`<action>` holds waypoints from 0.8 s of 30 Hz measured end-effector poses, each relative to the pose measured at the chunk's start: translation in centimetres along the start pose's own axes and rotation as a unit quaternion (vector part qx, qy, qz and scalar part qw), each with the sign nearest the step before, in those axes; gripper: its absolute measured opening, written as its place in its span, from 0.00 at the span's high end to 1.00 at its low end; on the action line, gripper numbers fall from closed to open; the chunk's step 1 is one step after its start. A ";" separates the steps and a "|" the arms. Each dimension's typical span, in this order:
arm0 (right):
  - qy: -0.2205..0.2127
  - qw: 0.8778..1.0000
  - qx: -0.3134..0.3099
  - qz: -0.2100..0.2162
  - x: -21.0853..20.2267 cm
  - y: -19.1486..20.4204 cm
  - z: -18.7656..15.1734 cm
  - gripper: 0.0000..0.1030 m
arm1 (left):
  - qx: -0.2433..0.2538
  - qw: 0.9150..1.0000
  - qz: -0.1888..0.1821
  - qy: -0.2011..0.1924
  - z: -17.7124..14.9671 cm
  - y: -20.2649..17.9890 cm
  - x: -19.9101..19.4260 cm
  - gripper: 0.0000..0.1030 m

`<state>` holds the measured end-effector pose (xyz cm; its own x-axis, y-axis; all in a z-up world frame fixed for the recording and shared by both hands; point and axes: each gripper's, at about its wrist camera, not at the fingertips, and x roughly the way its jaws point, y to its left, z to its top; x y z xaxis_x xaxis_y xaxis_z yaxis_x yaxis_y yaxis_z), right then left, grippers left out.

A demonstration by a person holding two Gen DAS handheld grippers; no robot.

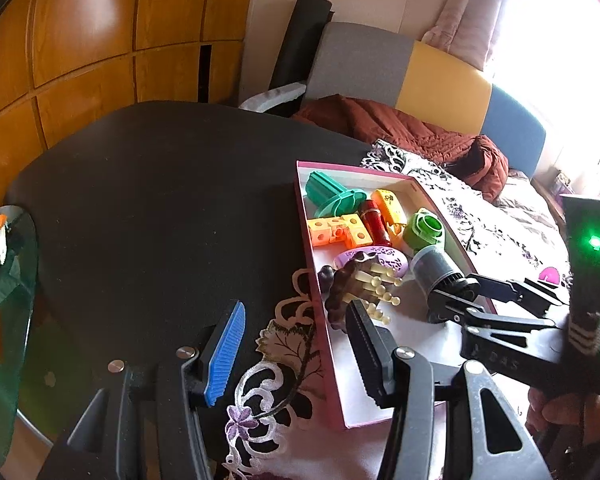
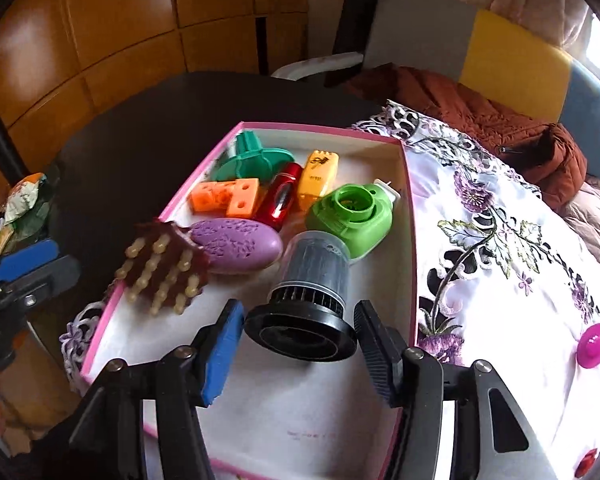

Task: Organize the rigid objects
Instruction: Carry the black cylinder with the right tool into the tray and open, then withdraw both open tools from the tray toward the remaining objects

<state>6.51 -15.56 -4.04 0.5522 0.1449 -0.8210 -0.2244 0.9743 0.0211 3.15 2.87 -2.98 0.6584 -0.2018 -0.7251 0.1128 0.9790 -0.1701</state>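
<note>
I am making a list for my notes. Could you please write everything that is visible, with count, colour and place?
box: 1, pink rim, white inside, on the cloth
green stamp: 1, far corner of box
orange blocks: 1 joined piece, in box
red cylinder: 1, in box
yellow case: 1, in box
green ring piece: 1, in box
purple oval: 1, in box
brown brush: 1, cream pegs, at box's left wall
black filter: 1, grey-black, lying in box
pink button: 1, on cloth
cloth: 1, white, floral
table: 1, black
left gripper: 1, open
right gripper: 1, open around filter
</note>
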 end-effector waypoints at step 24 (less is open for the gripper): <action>-0.041 0.998 0.052 0.004 -4.2 -2.3 -1.5 0.20 | 0.018 0.999 0.007 -0.026 0.2 -0.7 -1.8 0.49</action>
<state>3.48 -18.64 -1.55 0.6150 0.1620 -0.7717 -0.1464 0.9851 0.0901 2.05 2.59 -1.44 0.6978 -0.1870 -0.6915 0.1287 0.9824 -0.1357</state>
